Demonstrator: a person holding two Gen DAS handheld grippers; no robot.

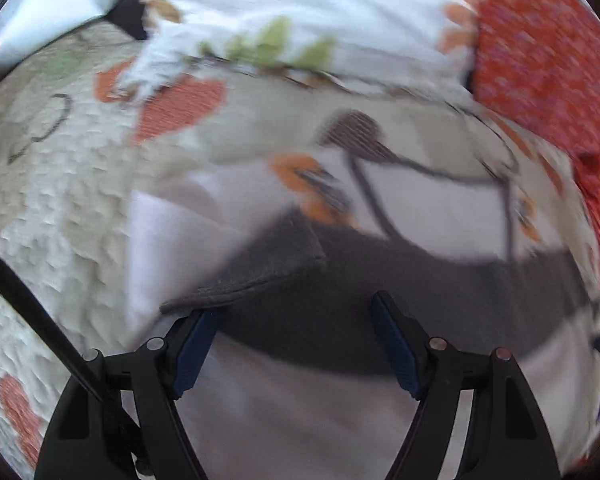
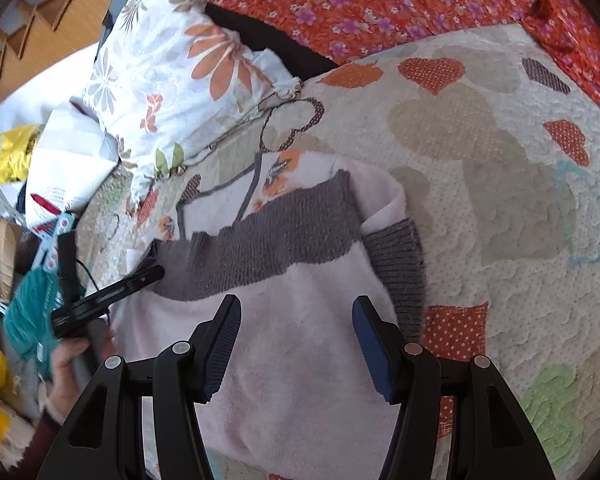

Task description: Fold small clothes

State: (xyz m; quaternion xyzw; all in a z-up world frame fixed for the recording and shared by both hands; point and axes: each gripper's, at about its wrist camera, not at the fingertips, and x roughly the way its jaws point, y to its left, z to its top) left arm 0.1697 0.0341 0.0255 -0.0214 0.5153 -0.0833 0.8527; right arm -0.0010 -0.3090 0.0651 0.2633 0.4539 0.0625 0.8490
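Note:
A small pale pink sweater (image 2: 300, 344) with a grey ribbed band (image 2: 280, 240) and a grey cuff (image 2: 404, 264) lies flat on a quilted heart-patterned bedspread (image 2: 500, 160). My right gripper (image 2: 297, 300) hovers open over the pink body, with nothing between its fingers. My left gripper (image 2: 152, 274), held by a hand (image 2: 66, 360), reaches the band's left end. In the blurred left wrist view the left gripper (image 1: 296, 304) stands open, with the grey band (image 1: 380, 268) just ahead of its fingertips and pink cloth (image 1: 300, 400) below.
A flowered white pillow (image 2: 172, 80) lies at the back left, also seen as pillow (image 1: 300, 20). Orange floral cloth (image 2: 380, 0) runs along the back. Off the bed's left edge are a yellow bag (image 2: 12, 152), papers (image 2: 68, 160) and a teal item (image 2: 28, 312).

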